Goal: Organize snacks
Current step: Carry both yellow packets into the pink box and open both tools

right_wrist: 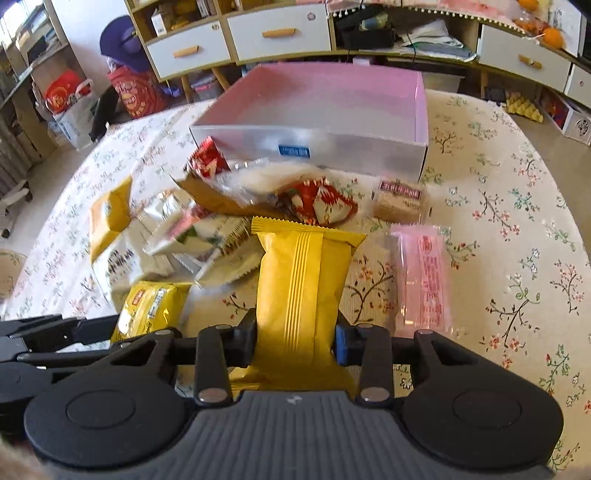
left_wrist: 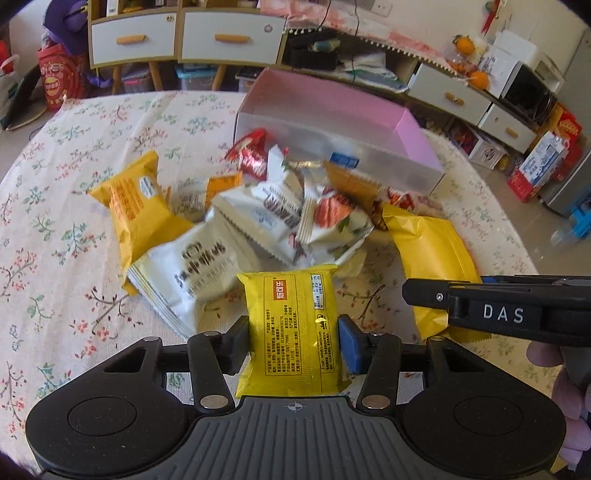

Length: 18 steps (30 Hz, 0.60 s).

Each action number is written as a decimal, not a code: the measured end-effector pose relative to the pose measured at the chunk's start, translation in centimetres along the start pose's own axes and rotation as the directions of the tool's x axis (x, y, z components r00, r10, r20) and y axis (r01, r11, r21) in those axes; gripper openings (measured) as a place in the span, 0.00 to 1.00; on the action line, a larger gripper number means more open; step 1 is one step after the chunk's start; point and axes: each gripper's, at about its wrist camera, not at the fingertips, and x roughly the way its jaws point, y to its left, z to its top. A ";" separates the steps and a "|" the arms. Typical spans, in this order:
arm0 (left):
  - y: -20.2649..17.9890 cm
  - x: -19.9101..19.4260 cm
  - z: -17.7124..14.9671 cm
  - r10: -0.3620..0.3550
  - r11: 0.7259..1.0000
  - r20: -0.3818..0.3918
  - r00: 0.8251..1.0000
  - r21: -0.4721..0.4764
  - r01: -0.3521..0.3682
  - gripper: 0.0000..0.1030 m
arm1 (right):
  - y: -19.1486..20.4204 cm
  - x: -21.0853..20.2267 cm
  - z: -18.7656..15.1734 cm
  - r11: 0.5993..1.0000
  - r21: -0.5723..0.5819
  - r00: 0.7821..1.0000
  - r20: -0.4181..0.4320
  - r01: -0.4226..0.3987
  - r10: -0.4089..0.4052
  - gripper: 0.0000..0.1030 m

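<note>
1. Here, in the left wrist view, the left gripper sits at the bottom centre of the frame, its two pads clamped on the sides of a small yellow printed packet with printing on it.
2. In the right wrist view, the right gripper sits at the bottom centre, squeezing a plain yellow ribbed packet so hard that the wrapper pinches in at the waist.
3. Above both grippers, in the middle of each frame, lies a loose pile of snacks: white, red and yellow wrappers overlapping one another on a floral tablecloth.
4. Behind the pile, in the upper centre, stands an open box with a pink inside and pale outer walls; no snack can be seen inside it.
5. In the right wrist view, a pink packet lies just right of the held ribbed packet, and a beige bar rests near the box's front right corner.
6. At the right edge of the left wrist view, the other gripper's black body overlaps the ribbed packet.
7. White drawers with orange handles line the top of the frame.
</note>
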 end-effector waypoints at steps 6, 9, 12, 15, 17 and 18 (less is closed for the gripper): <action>0.2 -1.7 1.0 -0.028 0.999 0.047 0.999 -0.016 0.029 0.46 | -0.4 -1.6 1.1 0.999 0.026 0.998 0.047 -0.033 0.031 0.34; 0.4 -2.4 1.8 -0.033 0.999 0.073 0.997 -0.025 0.035 0.46 | -0.5 -2.4 1.9 0.998 0.037 0.996 0.072 -0.052 0.049 0.34; 0.5 -3.0 2.9 -0.033 0.999 0.095 0.995 -0.031 0.036 0.46 | -0.5 -3.0 2.8 0.996 0.048 0.994 0.089 -0.070 0.066 0.34; 0.7 -3.3 4.4 -0.025 0.999 0.119 0.993 -0.034 0.029 0.46 | -0.5 -3.5 4.1 0.997 0.047 0.992 0.114 -0.059 0.053 0.34; 0.7 -3.3 5.6 -0.026 0.999 0.138 0.990 -0.027 0.030 0.46 | -0.6 -3.6 5.1 0.998 0.048 0.990 0.133 -0.046 0.039 0.34; 0.6 -3.2 6.4 -0.023 1.000 0.146 0.989 -0.018 0.026 0.46 | -0.7 -3.5 5.8 0.998 0.051 0.990 0.139 -0.042 0.034 0.34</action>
